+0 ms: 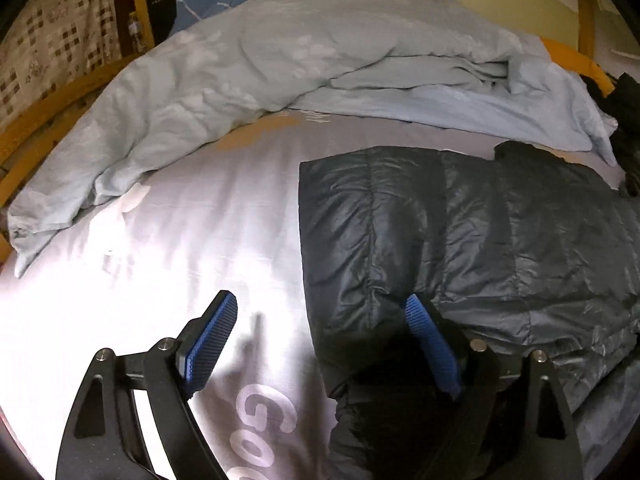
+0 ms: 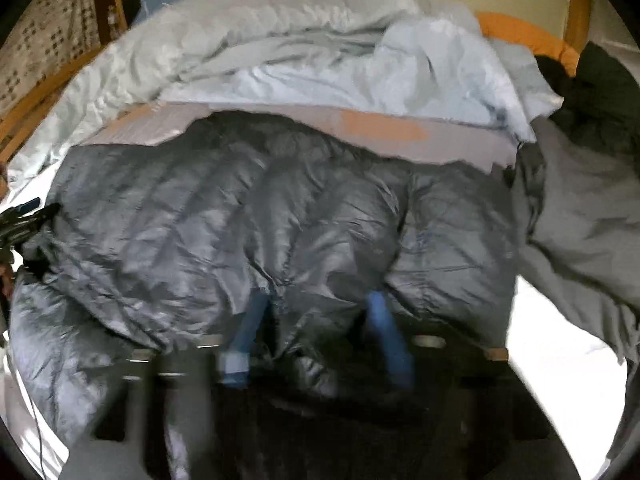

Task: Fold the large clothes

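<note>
A dark grey quilted puffer jacket lies flat on the bed; it also fills the middle of the right wrist view. My left gripper is open over the jacket's left edge, with one blue pad over the sheet and the other pad over the jacket. My right gripper is blurred by motion; its blue fingers have a fold of the jacket's near edge between them. The left gripper shows at the far left of the right wrist view.
A rumpled light blue duvet is piled along the far side of the bed. The pale bed sheet carries printed letters. A grey garment lies at the right. A wooden bed frame and a patterned curtain stand at the left.
</note>
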`<state>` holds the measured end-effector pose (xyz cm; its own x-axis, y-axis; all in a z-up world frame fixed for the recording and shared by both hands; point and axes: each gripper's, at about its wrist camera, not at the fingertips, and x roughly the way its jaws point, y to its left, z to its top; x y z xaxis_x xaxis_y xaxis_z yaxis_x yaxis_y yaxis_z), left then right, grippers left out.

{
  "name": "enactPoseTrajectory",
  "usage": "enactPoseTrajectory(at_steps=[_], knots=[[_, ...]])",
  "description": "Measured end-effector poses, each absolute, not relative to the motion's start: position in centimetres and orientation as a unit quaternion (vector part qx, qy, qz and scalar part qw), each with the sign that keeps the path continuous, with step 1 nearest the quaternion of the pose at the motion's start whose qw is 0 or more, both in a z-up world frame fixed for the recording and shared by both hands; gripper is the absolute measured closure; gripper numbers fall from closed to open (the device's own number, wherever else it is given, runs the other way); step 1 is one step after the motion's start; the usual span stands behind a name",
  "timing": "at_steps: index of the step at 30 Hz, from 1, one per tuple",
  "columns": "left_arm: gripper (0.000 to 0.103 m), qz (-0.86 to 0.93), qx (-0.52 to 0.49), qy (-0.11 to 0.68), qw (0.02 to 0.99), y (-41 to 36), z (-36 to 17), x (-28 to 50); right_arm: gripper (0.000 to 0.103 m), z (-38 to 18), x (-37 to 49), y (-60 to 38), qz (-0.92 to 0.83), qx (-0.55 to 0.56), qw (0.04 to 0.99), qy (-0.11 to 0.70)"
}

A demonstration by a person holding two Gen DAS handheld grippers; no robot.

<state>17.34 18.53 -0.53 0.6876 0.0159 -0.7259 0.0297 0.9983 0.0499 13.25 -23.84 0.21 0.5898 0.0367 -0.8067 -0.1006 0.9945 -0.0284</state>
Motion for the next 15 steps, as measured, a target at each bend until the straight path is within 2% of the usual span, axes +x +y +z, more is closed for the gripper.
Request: enactPoseTrajectory(at_steps=[1, 4, 10, 11, 15], knots=[[0.017, -0.019, 0.021, 0.392, 0.919, 18.7, -0.3, 17.1, 0.080, -0.5, 13.8, -23.8, 0.026, -0.054, 0.887, 0.457], [0.017, -0.055, 0.003, 0.365, 0.929, 18.9, 1.0, 16.1, 0.084, -0.6, 14.1, -24.3, 0.002, -0.062, 0.892, 0.448], [0.017, -0.096, -0.014, 0.305, 0.947, 18.5, 3.7, 14.3, 0.083, 1.6, 12.6, -26.1, -0.028, -0.045, 0.906, 0.421], [0.017, -0.099, -0.013, 0.297, 0.950, 18.3, 3.9, 13.9, 0.079, 2.3, 12.1, -26.4, -0.029, -0.039, 0.913, 0.406], [0.017, -0.134, -0.006, 0.303, 0.944, 16.7, 4.1, 12.7, 0.078, 3.9, 11.1, -26.2, 0.014, -0.002, 0.924, 0.381]])
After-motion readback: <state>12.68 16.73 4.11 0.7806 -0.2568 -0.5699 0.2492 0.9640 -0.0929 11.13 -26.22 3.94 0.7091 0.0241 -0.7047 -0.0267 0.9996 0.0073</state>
